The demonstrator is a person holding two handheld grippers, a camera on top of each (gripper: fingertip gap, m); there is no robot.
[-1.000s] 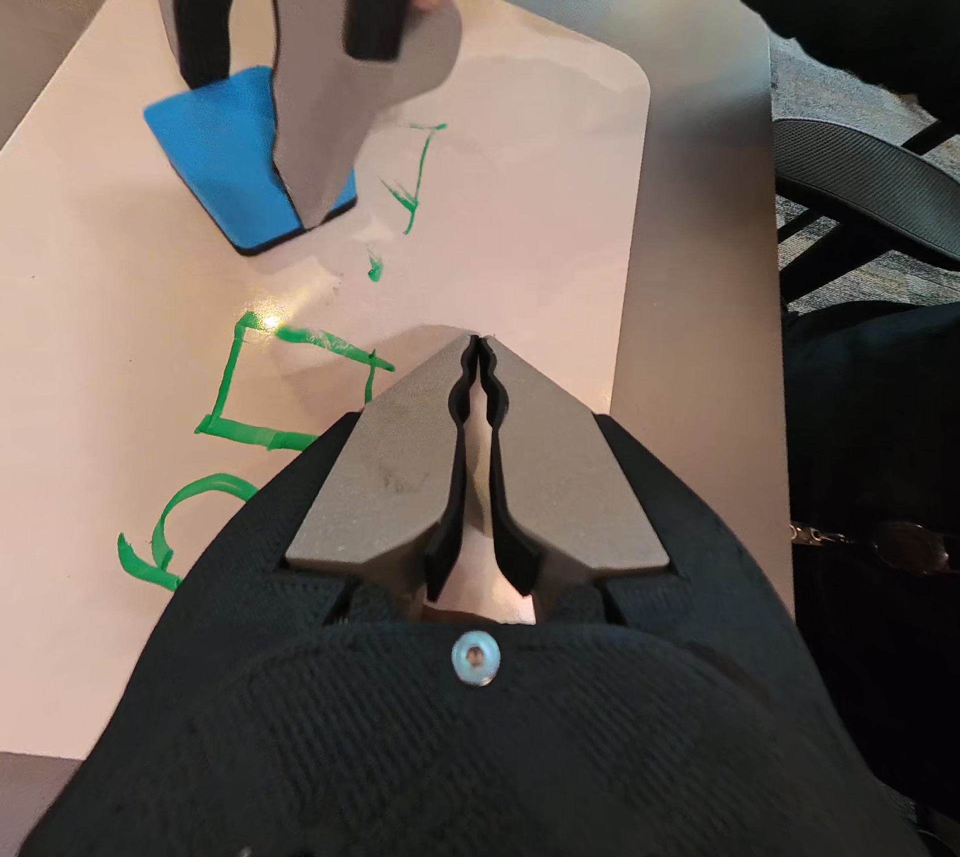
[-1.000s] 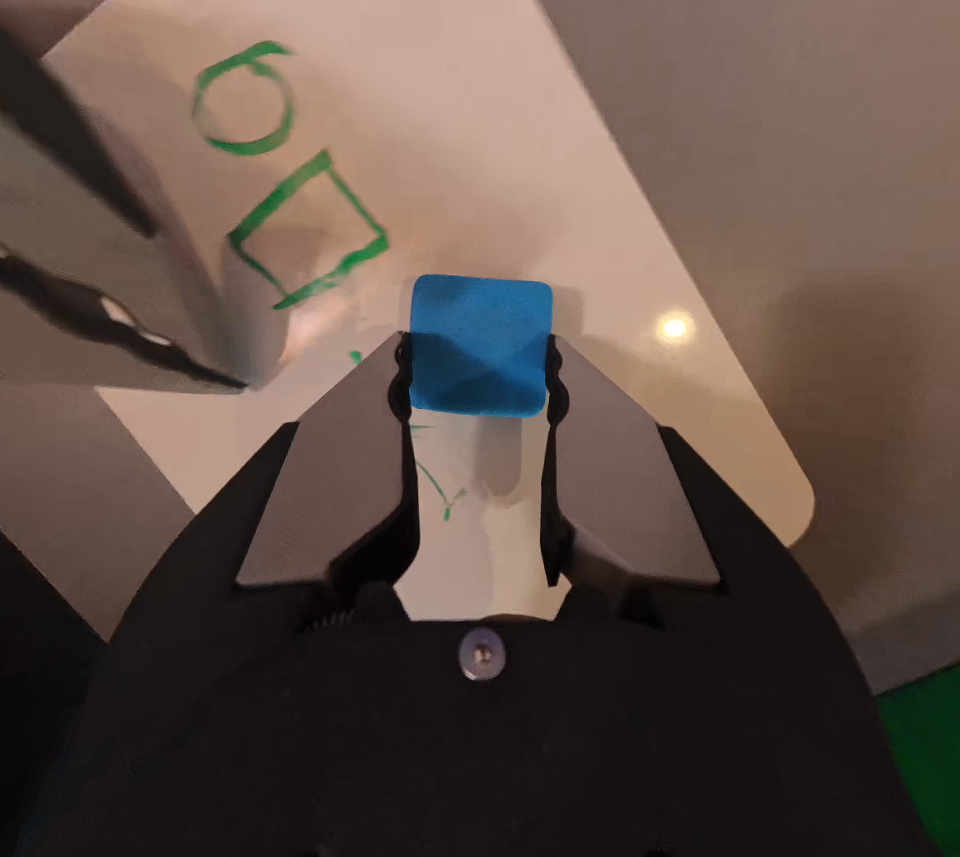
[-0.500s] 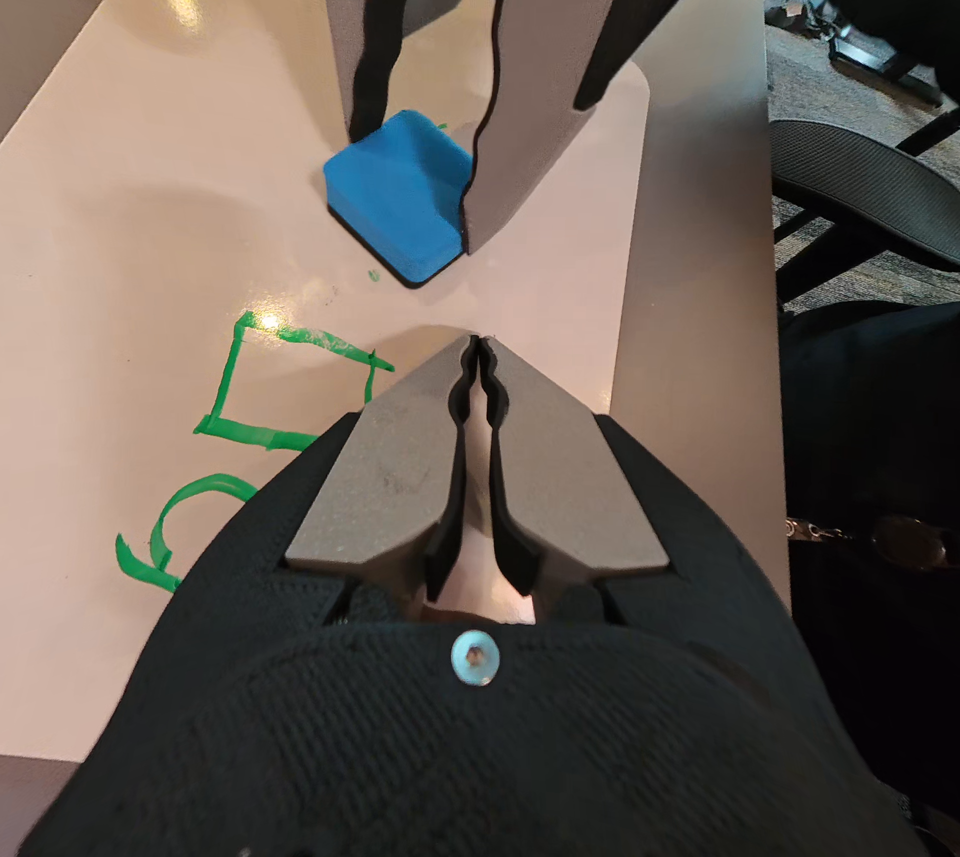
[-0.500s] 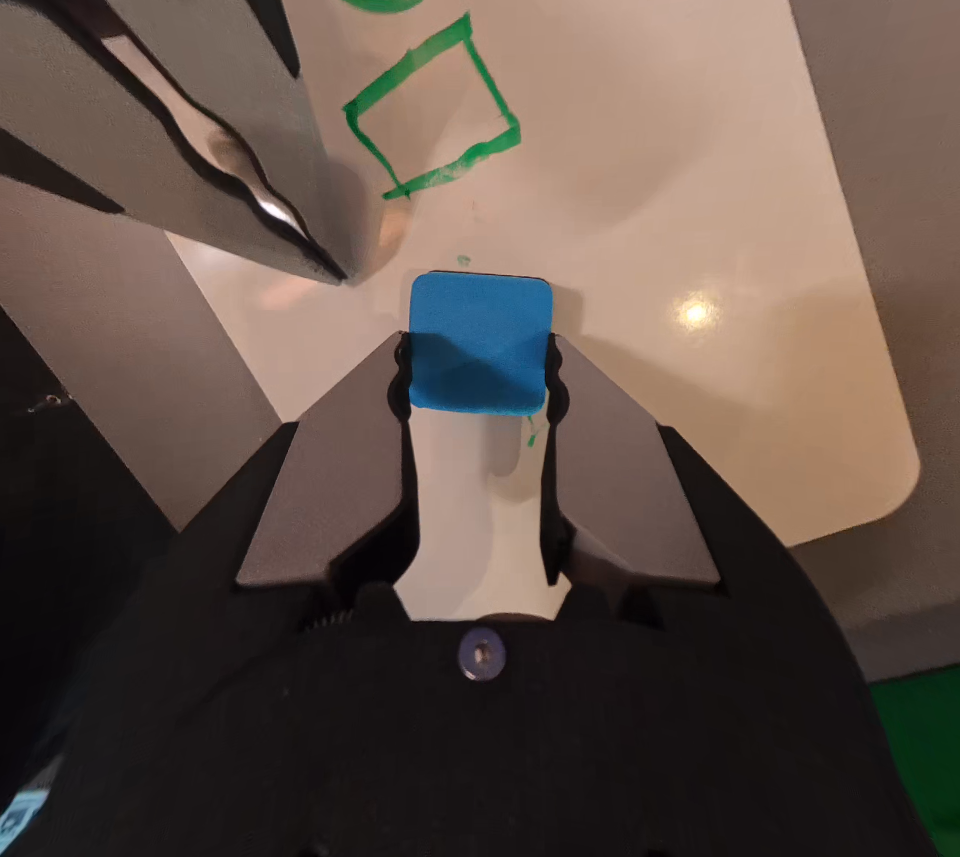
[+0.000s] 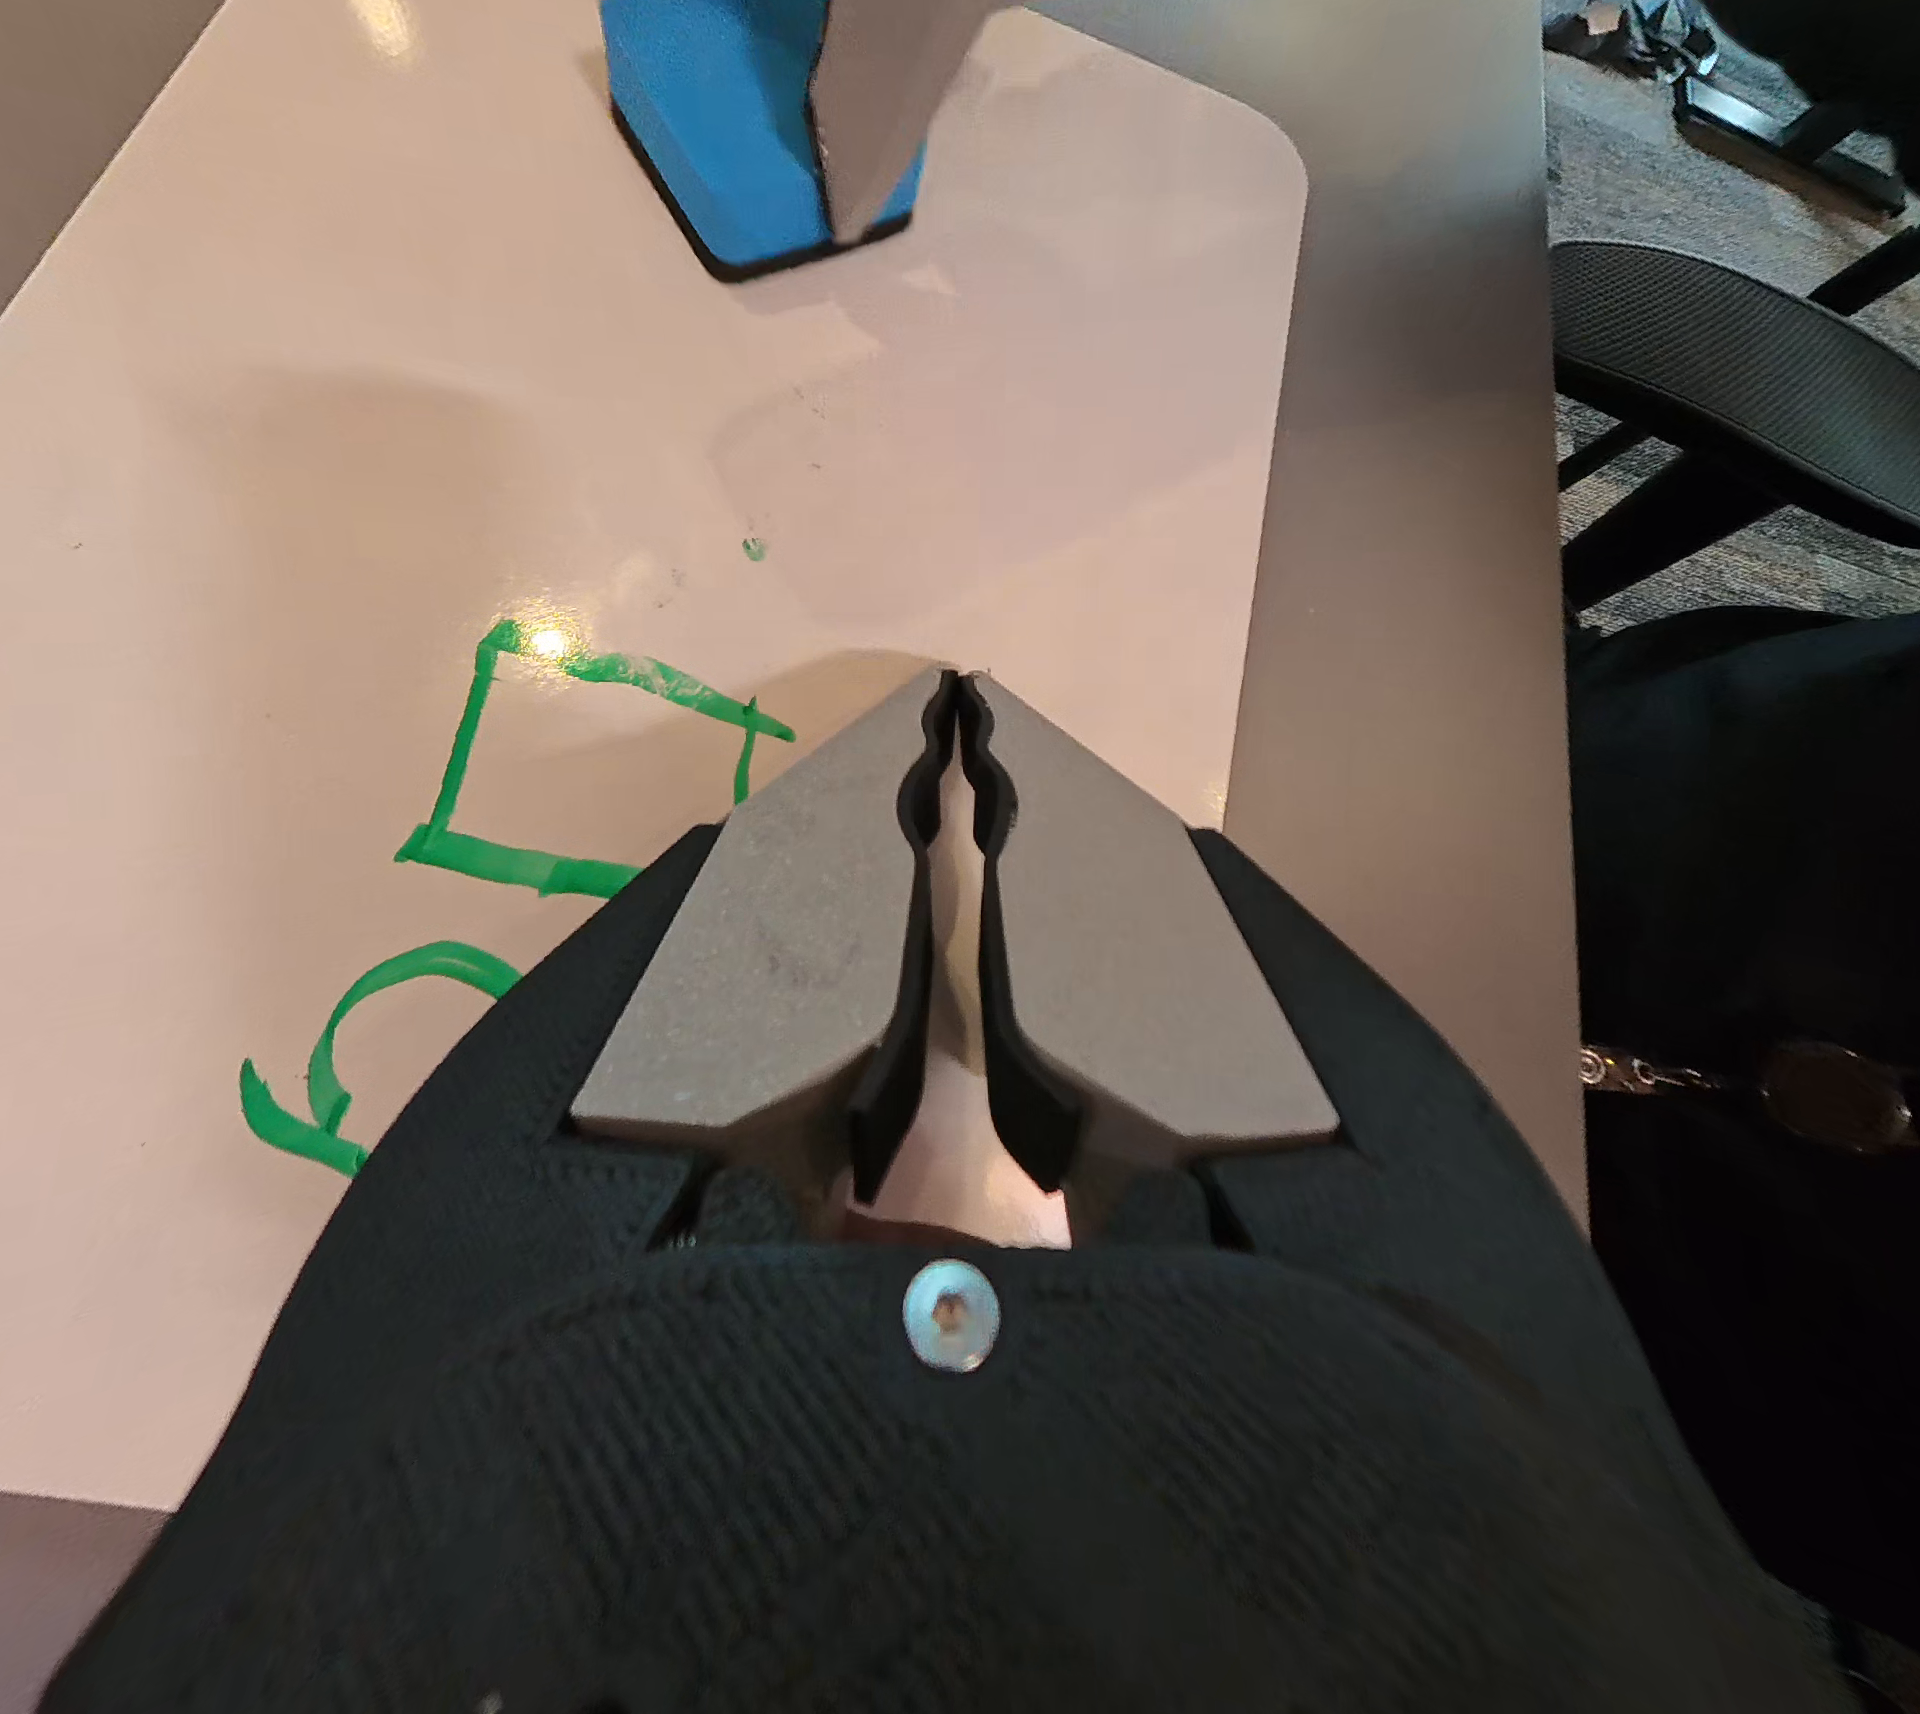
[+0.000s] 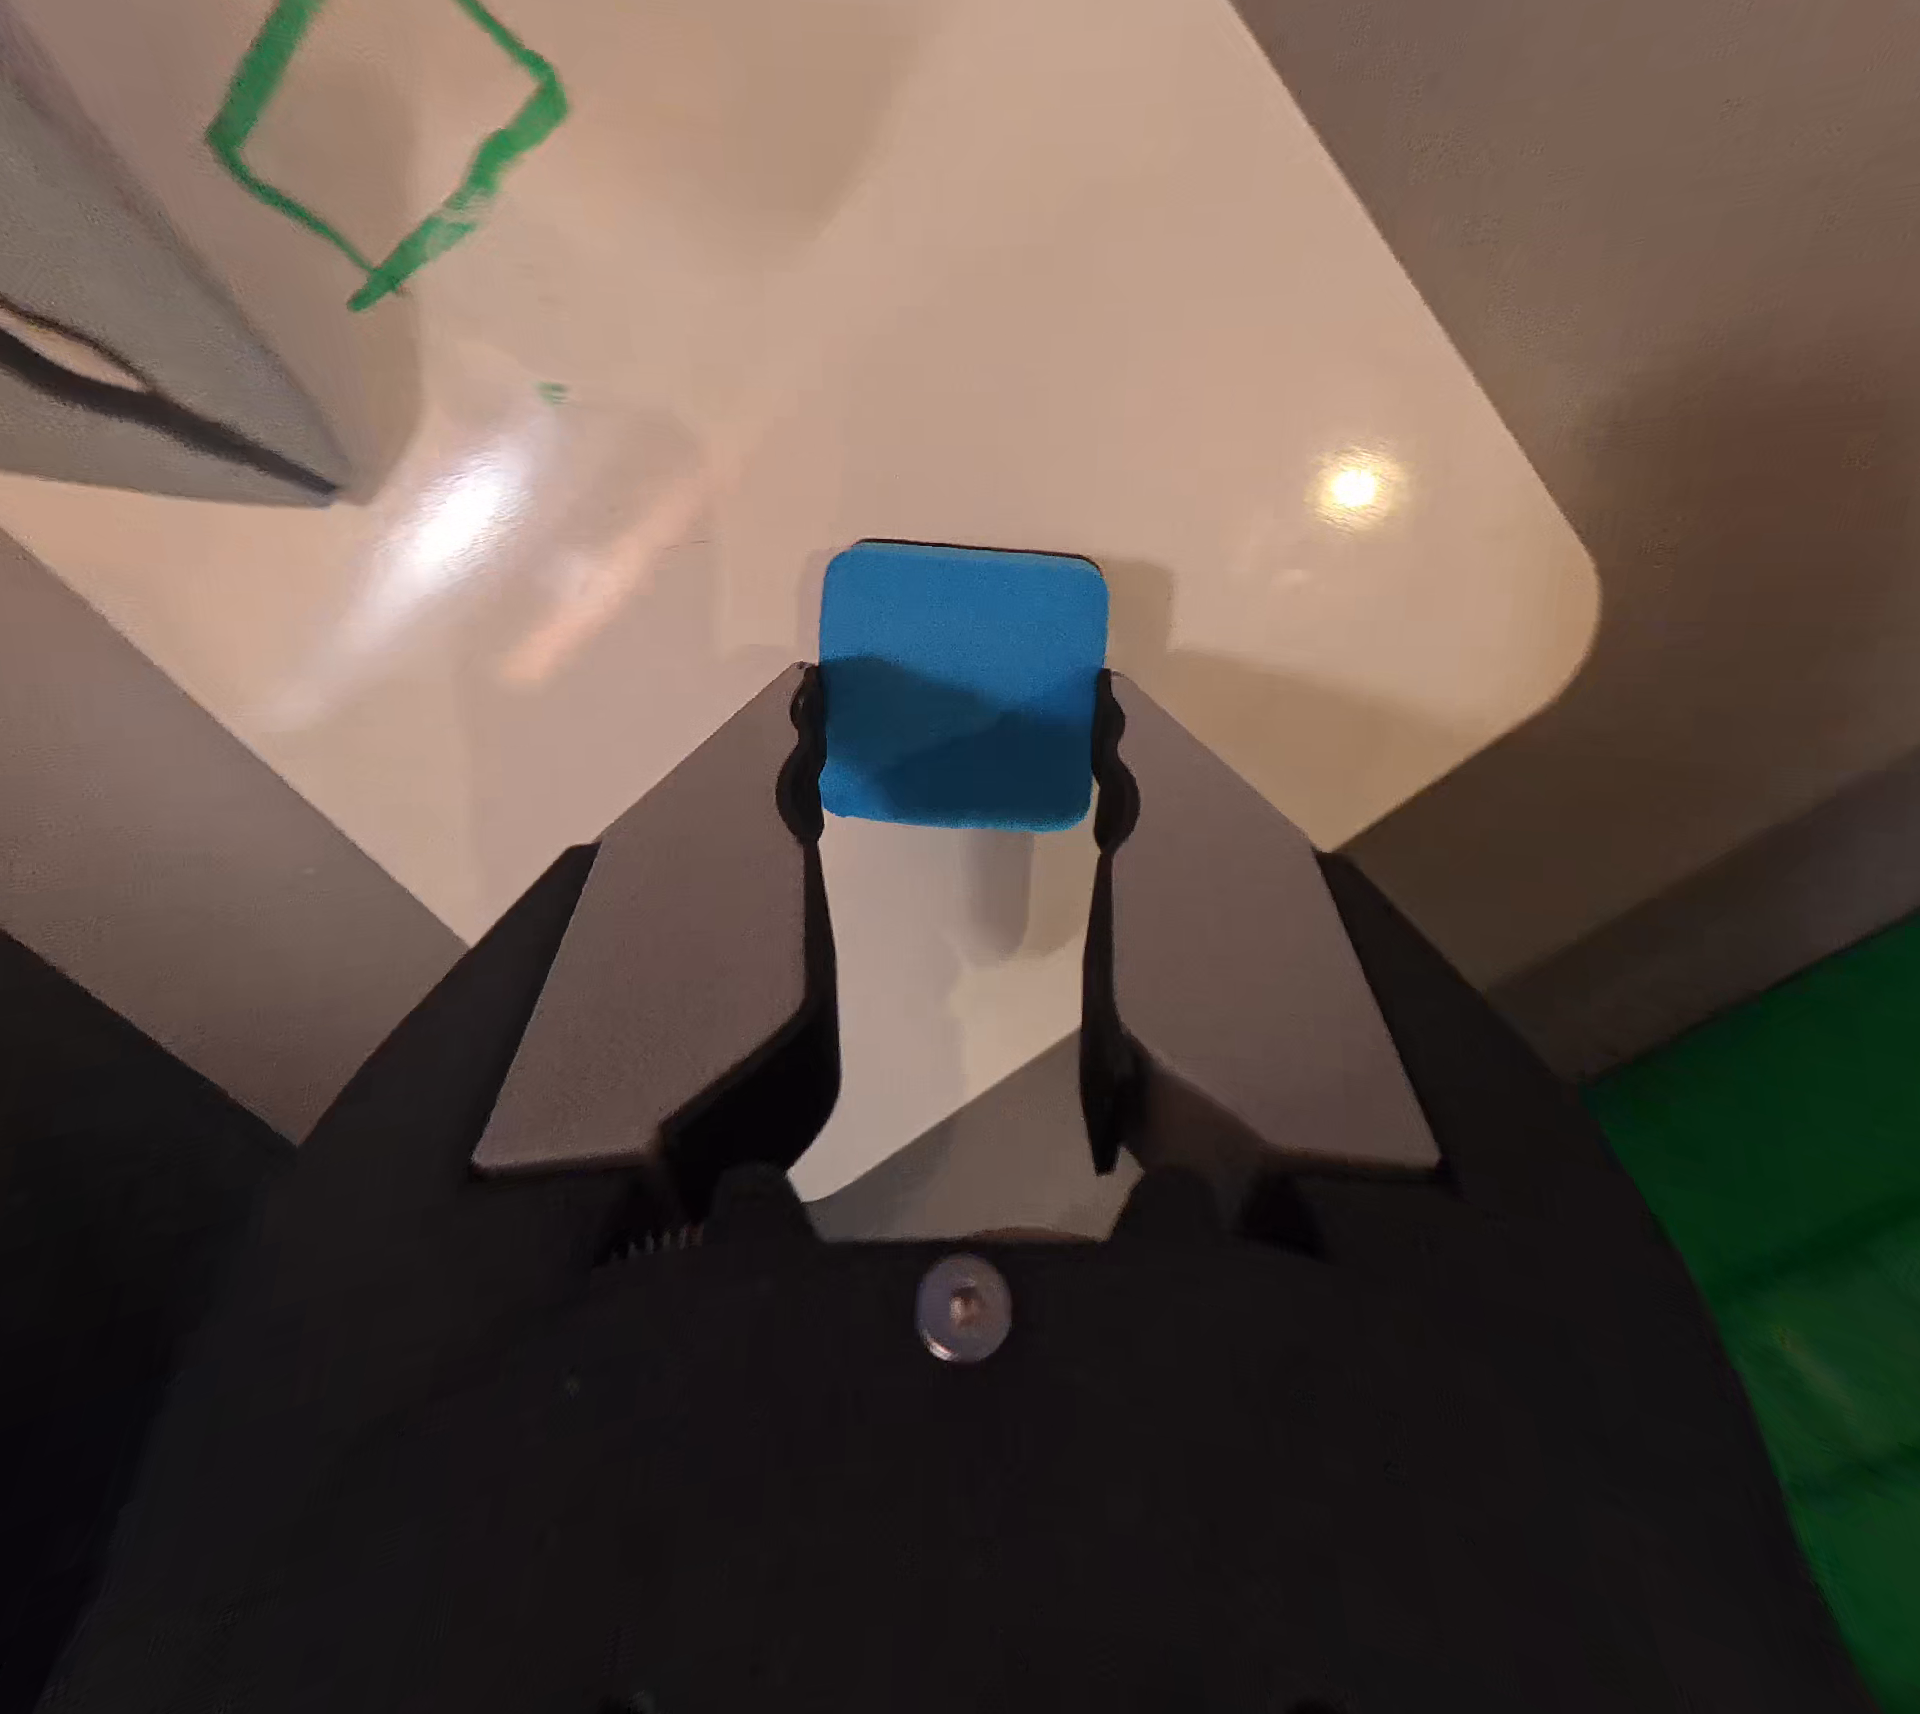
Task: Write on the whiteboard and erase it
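A white whiteboard (image 5: 987,438) lies flat on a grey table. A green square (image 5: 603,771) and a green round shape (image 5: 343,1051) are drawn on it; a small green speck (image 5: 753,549) lies beyond the square. My right gripper (image 6: 961,734) is shut on a blue eraser (image 6: 961,625) and presses it on the board near a rounded corner. In the left wrist view the eraser (image 5: 717,106) sits at the board's far end under the right gripper (image 5: 883,54). My left gripper (image 5: 956,677) is shut and empty, its tips low over the board by the square; it shows in the right wrist view (image 6: 156,376).
The grey table (image 5: 1403,521) surrounds the board (image 6: 1039,262). A black office chair (image 5: 1745,376) stands off the table's right edge, with dark clothing (image 5: 1745,833) below it. A green patch (image 6: 1787,1197) lies past the table edge in the right wrist view.
The right gripper has swept the eraser across the board's far part; the green strokes beyond the square are gone and only a speck is left. The left gripper has stayed still.
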